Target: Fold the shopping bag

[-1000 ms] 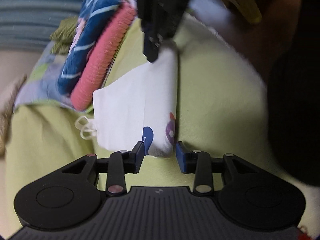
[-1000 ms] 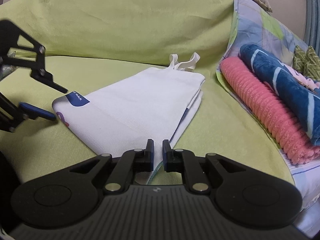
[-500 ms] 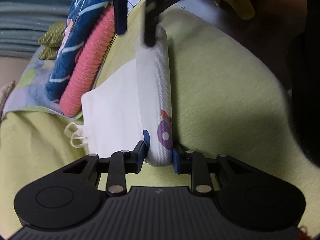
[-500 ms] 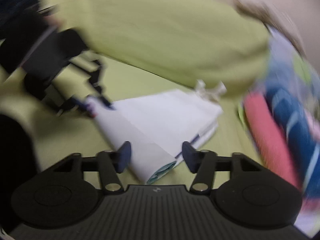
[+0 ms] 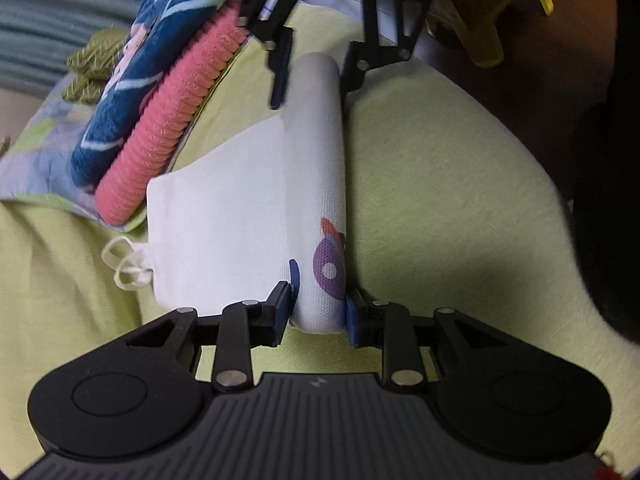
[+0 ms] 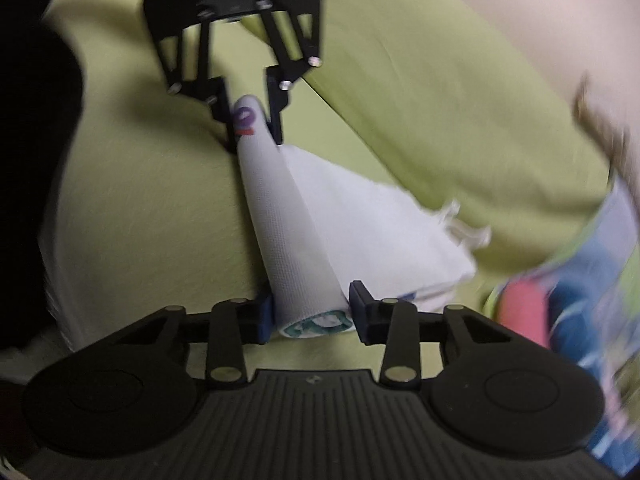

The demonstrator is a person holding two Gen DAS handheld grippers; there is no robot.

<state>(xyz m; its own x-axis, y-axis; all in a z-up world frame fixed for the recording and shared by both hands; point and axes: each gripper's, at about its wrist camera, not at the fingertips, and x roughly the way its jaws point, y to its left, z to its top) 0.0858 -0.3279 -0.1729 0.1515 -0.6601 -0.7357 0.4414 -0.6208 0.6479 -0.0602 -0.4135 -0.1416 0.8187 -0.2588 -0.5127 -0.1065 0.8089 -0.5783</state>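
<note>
Shopping bag (image 5: 240,216) part rolled, both hand-held grippers astride roll ends

left claw (image 5: 317,312) apparently clamped, right claw (image 6: 311,314) part-open

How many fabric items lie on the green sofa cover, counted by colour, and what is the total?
White: 1, the white woven shopping bag, partly rolled
Pink: 1, the pink ribbed rolled towel
Blue: 1, the dark blue patterned rolled towel
Olive: 1, the olive zigzag knitted cloth
Total: 4
</note>
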